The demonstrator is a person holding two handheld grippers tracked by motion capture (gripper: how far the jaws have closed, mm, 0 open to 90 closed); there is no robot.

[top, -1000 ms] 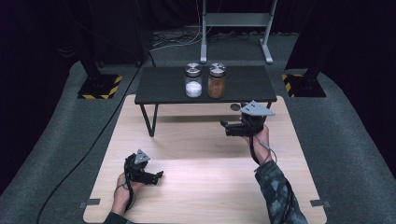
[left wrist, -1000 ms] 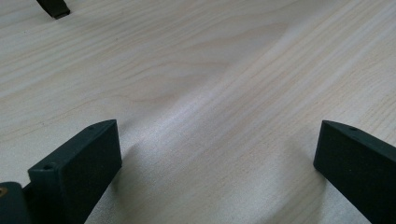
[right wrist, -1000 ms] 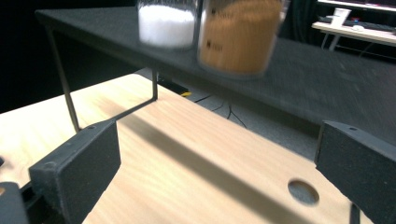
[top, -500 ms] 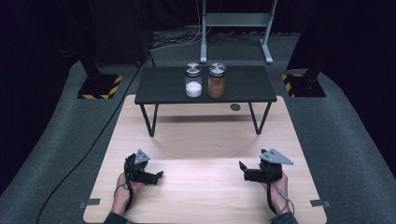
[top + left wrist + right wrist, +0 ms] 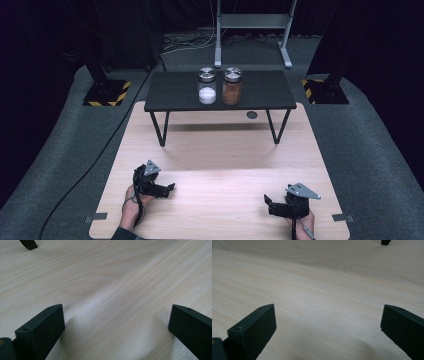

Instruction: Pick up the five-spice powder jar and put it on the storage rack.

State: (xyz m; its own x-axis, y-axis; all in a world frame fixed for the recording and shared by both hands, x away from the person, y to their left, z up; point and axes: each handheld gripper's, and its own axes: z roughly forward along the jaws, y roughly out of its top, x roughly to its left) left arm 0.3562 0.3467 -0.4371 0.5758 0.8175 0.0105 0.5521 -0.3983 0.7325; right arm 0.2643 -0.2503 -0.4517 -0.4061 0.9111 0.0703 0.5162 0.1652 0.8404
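Two lidded glass jars stand side by side on a small black table point(image 5: 260, 92): one with white contents point(image 5: 207, 86), one with brown contents point(image 5: 232, 86). My left gripper point(image 5: 170, 188) rests low on the wooden board point(image 5: 220, 165) near its front left, jaws wide apart with bare wood between them point(image 5: 116, 315). My right gripper point(image 5: 268, 204) sits low at the board's front right, pointing left. It is also open over bare wood point(image 5: 328, 315). Neither holds anything.
The black table stands on thin legs at the far end of the board. A small dark round mark point(image 5: 252, 114) lies on the wood under its right side. Grey carpet surrounds the board; a cable point(image 5: 95, 160) trails at left.
My right gripper came back from near the black table's right end to the board's front right and settled lower. The left gripper stayed put.
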